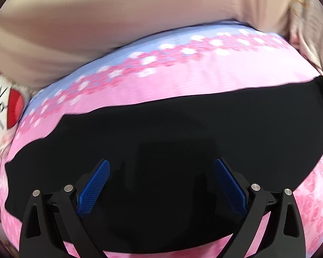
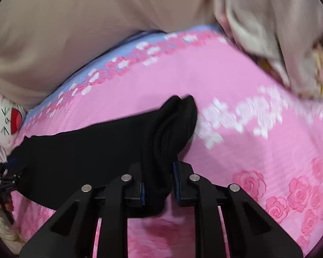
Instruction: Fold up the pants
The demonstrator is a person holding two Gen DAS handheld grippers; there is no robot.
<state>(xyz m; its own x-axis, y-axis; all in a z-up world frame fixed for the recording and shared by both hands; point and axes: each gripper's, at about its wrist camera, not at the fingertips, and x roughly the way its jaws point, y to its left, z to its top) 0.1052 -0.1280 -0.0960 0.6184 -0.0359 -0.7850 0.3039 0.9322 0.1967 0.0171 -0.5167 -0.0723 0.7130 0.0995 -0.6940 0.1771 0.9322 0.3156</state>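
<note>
Black pants [image 1: 161, 129] lie spread on a pink flowered bedspread [image 1: 183, 81]. My left gripper [image 1: 162, 185] hovers over the dark cloth, its blue pads [image 1: 94, 187] wide apart and nothing pinched between them. In the right wrist view the pants [image 2: 86, 150] stretch off to the left, and their right end is bunched into a raised fold [image 2: 174, 124]. My right gripper [image 2: 159, 185] is shut on that bunched fold, the cloth squeezed between its pads and lifted off the bedspread [image 2: 247, 154].
A beige blanket [image 1: 97, 21] is heaped along the far side of the bed. A white cushion with a red mark [image 1: 8, 107] lies at the left edge. Crumpled pale cloth [image 2: 280, 32] sits at the far right. My left gripper shows at the left edge [image 2: 2, 178].
</note>
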